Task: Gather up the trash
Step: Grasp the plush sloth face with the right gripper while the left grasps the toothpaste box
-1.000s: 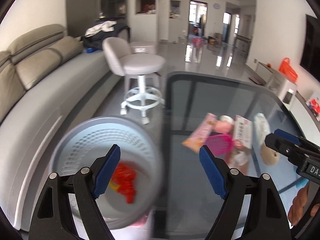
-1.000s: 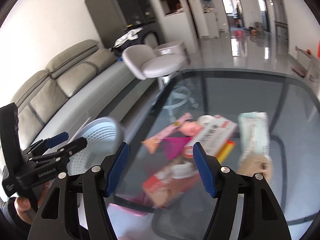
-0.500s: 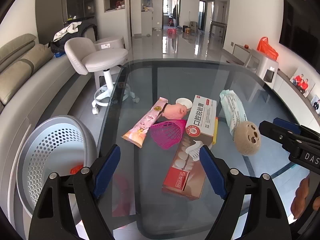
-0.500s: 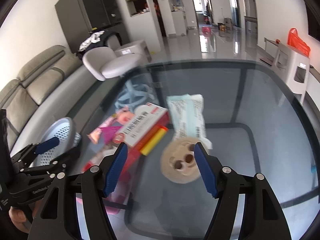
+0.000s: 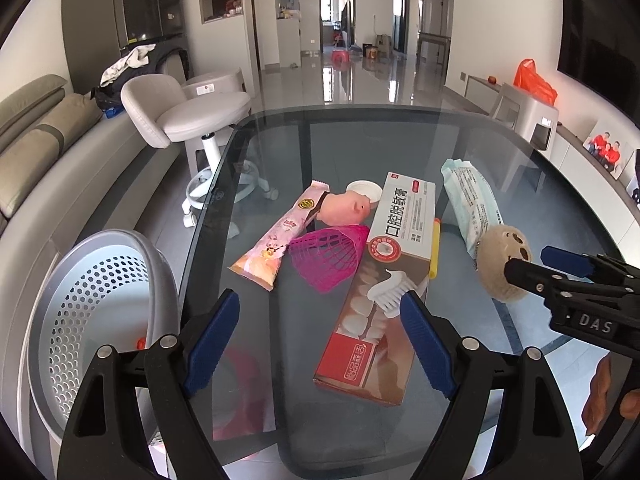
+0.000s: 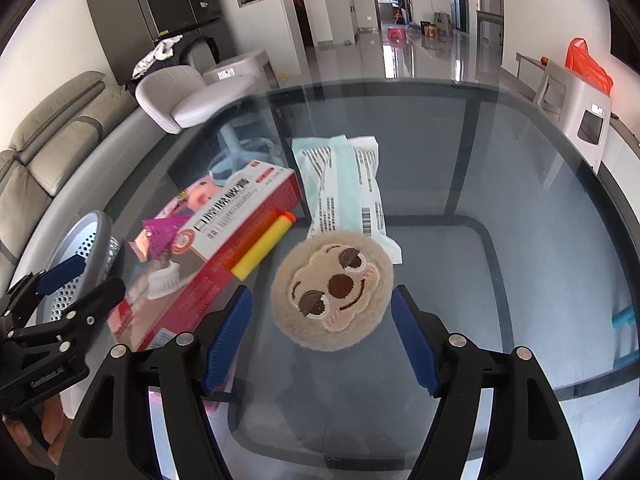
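Glossy grey tiled floor (image 5: 360, 80), grey sofa (image 5: 36, 152), white swivel stool (image 5: 200, 116), white walls, daylight through the far doorway (image 5: 334, 20)

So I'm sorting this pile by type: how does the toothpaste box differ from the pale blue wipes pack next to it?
The toothpaste box is stiff, flat-sided card; the wipes pack is a soft, rounded plastic pouch. The box is white, brown and red with a picture of teeth; the pack is pale blue and white with small print and a barcode. The box lies partly over a yellow foam dart; the pack's near end sits under a round plush face. Both lie flat on the glass table.
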Demonstrator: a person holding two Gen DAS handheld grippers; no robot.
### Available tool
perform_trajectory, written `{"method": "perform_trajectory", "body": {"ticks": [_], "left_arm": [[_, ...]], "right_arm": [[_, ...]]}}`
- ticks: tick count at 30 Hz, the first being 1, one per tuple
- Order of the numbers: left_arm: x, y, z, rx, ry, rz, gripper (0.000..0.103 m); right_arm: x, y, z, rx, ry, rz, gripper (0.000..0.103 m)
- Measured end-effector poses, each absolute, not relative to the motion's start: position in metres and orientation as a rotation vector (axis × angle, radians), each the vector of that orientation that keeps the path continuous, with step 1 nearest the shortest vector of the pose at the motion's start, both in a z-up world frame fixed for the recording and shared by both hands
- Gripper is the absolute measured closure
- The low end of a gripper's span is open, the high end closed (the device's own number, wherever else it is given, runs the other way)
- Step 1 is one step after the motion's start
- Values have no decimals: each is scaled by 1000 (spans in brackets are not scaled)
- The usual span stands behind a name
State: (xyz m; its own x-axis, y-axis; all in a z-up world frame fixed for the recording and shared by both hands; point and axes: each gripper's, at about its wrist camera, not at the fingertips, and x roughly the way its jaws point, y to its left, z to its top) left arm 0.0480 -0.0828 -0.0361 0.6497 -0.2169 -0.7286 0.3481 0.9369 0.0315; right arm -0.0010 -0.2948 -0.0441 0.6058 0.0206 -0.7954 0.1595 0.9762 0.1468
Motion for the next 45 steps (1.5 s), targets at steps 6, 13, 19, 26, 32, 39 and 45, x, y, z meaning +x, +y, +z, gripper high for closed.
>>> {"method": "perform_trajectory", "body": {"ticks": [6,13,19,26,32,39,45], "left_arm": [[54,-86,-43,167,825,-321,22],[56,-88,-46,162,832,-323,21],[58,-89,-49,153,842,-328,19],[59,-95,-52,148,851,-332,17],[60,-106,-59,171,861,-337,16],[64,-114,-67,166,879,-352,15],[67,-120,-76,156,917,-369,26]], "right_arm": [[9,-296,-56,222,948,-92,34],[18,-298,-63,234,965,-107,34],[19,-296,-62,231,954,-95,42],[10,-298,-47,270,917,-78,42],[4,-302,-33,297,881,-66,42],[2,-303,-30,307,872,-54,42],[3,-299,-30,304,876,-47,42]]}}
